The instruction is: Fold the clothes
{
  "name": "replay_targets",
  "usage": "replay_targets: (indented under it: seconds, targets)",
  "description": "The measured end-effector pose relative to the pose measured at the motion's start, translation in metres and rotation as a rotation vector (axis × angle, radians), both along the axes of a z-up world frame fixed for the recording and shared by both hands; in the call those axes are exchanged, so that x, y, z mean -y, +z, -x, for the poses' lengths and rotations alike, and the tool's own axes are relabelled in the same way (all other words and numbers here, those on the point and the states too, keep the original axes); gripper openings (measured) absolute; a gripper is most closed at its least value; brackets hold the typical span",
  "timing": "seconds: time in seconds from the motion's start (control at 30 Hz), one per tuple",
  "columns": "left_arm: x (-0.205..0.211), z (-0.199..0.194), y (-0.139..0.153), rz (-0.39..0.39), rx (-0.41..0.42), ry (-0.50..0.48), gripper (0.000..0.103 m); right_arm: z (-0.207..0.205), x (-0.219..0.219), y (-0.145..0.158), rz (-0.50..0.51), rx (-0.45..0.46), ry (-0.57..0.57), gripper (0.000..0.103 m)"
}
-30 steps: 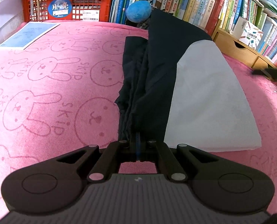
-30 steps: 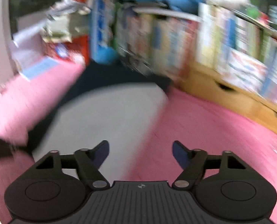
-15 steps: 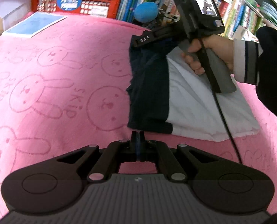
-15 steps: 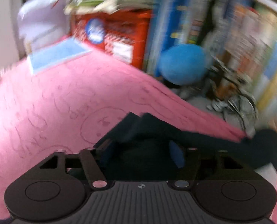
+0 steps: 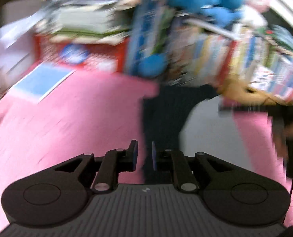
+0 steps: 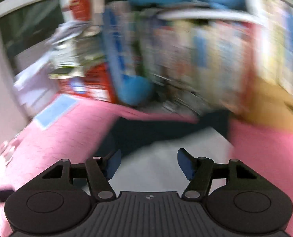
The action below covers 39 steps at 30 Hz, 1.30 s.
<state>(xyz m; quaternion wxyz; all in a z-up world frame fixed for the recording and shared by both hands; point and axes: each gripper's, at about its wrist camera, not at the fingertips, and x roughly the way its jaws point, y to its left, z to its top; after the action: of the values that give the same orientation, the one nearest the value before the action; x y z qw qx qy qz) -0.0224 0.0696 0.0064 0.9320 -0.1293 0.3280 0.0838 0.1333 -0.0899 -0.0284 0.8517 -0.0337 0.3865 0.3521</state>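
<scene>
Ahead of both parted, empty grippers, left gripper (image 5: 144,155) narrowly and right gripper (image 6: 148,164) widely, lies the folded garment (image 6: 166,150).

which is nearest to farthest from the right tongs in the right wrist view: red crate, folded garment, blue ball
1. folded garment: right ahead of the right tongs, its pale panel between the open jaws, on the pink cover.
2. blue ball: farther back, slightly left of centre, at the cover's far edge.
3. red crate: far left, beside the ball; blur makes these two nearly too close to call.
</scene>
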Motion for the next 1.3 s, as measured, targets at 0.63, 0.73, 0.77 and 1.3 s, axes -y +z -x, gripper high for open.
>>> replay_targets:
  seconds: [0.63, 0.73, 0.77, 1.3]
  targets:
    - [0.02, -0.105, -0.088, -0.381, -0.219, -0.095, 0.022, 0.075, 0.03, -0.032, 0.182, 0.103, 0.026, 0.046]
    - [0.004, -0.103, -0.09, -0.322, -0.244, -0.051, 0.022, 0.054, 0.057, -0.015, 0.026, 0.018, -0.096, 0.046]
    - [0.004, -0.103, -0.092, -0.332, -0.247, -0.051, 0.022, 0.045, 0.064, -0.009, -0.004, 0.013, -0.136, 0.046]
    - [0.003, -0.052, -0.016, -0.164, -0.022, 0.032, 0.015, -0.05, -0.056, -0.038, 0.005, -0.028, 0.067, 0.032]
